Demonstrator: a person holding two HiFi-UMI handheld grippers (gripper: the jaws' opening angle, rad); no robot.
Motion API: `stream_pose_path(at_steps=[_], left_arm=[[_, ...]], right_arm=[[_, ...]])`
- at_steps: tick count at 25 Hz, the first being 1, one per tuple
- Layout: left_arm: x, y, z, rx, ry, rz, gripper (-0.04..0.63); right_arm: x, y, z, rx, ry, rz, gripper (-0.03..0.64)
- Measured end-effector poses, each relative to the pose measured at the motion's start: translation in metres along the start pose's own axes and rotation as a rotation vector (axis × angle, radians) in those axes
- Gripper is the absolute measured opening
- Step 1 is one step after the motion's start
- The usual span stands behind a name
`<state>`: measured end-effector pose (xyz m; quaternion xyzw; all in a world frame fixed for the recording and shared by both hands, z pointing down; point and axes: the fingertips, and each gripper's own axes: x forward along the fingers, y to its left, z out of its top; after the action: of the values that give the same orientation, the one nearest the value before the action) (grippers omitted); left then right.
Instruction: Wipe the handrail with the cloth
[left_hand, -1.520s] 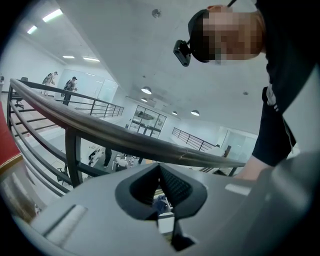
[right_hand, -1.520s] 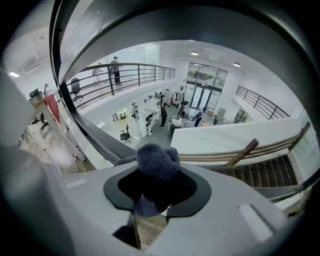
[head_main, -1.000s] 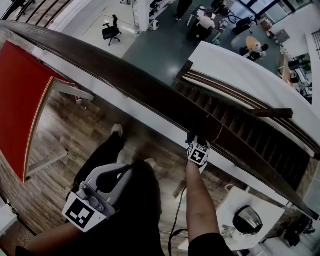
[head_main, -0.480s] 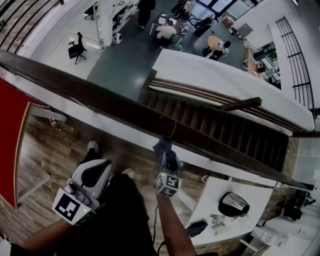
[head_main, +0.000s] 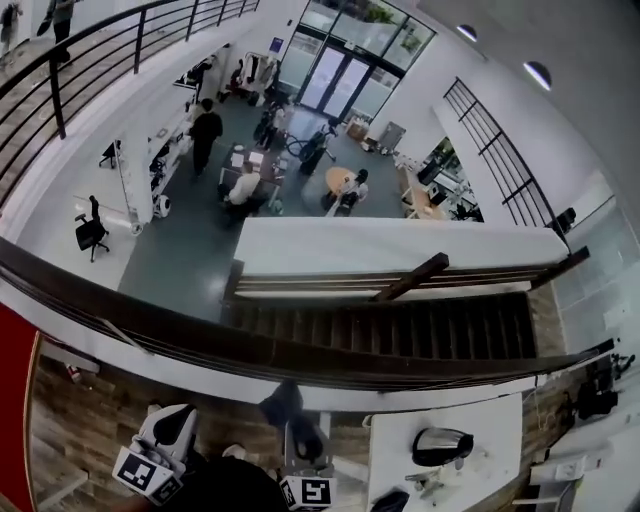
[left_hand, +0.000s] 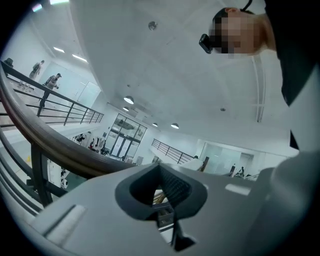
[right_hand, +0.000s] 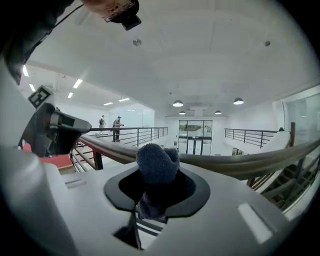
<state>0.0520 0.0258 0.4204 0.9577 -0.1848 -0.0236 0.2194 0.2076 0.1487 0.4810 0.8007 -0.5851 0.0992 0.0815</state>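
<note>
Right gripper (right_hand: 158, 192): jaws clamped on a dark blue cloth (right_hand: 157, 162), whose bunched end sticks out in front of them.
Cloth position: in the head view it sits just on the person's side of the handrail (right_hand: 240, 164). In the right gripper view its tip overlaps the rail, and no view settles whether the two touch.
Left gripper (left_hand: 160, 187): jaws together and holding nothing, carried low at the person's left side, apart from the rail.
Handrail: a long, dark, rounded bar running across the head view from left to right, with an open hall and a staircase far below it.
Step in hand: judged as a pause between strokes, or the approach to one, with the cloth close to the rail.
Next move: press the cloth down onto the top of the rail, then draw it along the bar under steady contact.
</note>
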Motion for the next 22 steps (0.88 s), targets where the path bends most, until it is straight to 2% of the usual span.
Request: stream_pose_path(at_steps=[5,10,14,19,22], left_arm=[[0.012,-0.013,0.003,0.042,-0.059,-0.037,0.000],[0.014,-0.025,0.001,0.078,-0.063,-0.058,0.000],[0.015,-0.029,0.003,0.082,-0.049,-0.017,0.000],[0.013,-0.048,0.009,0.131,-0.078,-0.018,0.000],[0.007,-0.055,-0.004,0.140,-0.051,0.012,0.000]], right_arm=[[-0.012,-0.001,0.032,-0.003,-0.073,-0.003,0.098],[-0.021,-0.004,0.054,-0.020,-0.137,0.007,0.092],[-0.028,-0.007,0.073,-0.033,-0.191,0.015,0.091],[-0.039,-0.009,0.091,-0.049,-0.245,0.019,0.091],[-0.047,-0.010,0.091,-0.066,-0.260,0.017,0.091]])
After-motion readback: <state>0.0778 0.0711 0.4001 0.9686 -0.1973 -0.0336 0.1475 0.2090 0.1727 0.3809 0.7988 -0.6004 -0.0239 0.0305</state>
